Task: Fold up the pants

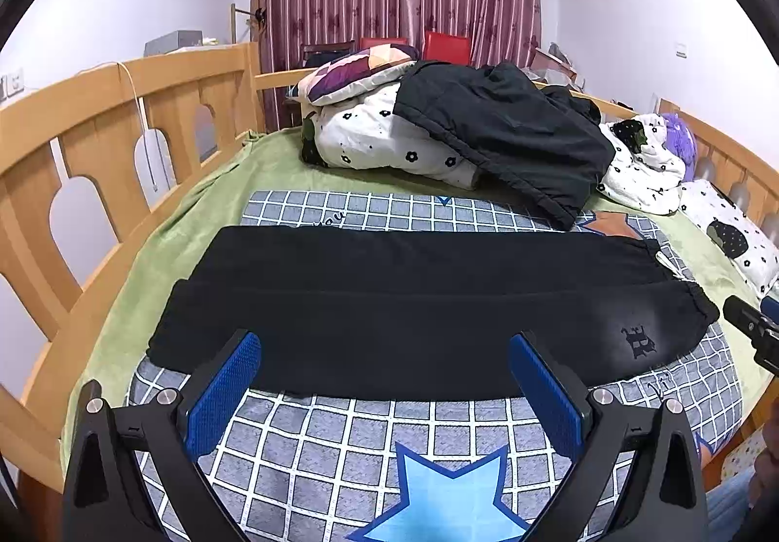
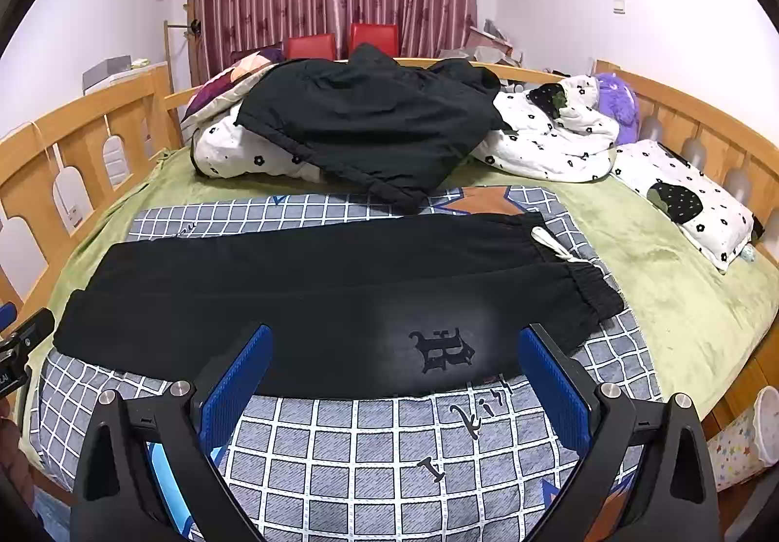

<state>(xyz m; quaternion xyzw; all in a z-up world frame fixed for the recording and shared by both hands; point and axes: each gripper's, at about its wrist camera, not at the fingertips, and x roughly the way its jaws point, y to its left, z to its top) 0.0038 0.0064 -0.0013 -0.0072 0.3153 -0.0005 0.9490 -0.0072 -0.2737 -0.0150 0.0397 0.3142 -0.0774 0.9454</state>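
Pants [image 1: 414,313] lie flat on the checked blanket [image 1: 341,444] of the bed [image 1: 146,259], black, already doubled leg over leg, their long axis running crosswise to both my claws. The waistband [image 2: 584,289] with its white drawstring [image 2: 555,247] points to my right, the cuffs [image 1: 175,327] to my left. My left claw [image 1: 384,371] hangs spread wide and holding nothing, just short of the near edge toward the cuff half. My right claw [image 2: 394,366] is likewise gaping and bare, poised at the near edge by the printed emblem [image 2: 440,349], close to the waist. So each end has its own claw nearer: left for cuffs, right for waistband. I judge the coming fold goes end to end along that long axis, so one claw must pinch its end and carry it across toward the other. A dark jacket [image 2: 370,128] and bedding [image 2: 550,138] sit well behind, apart from the pants.
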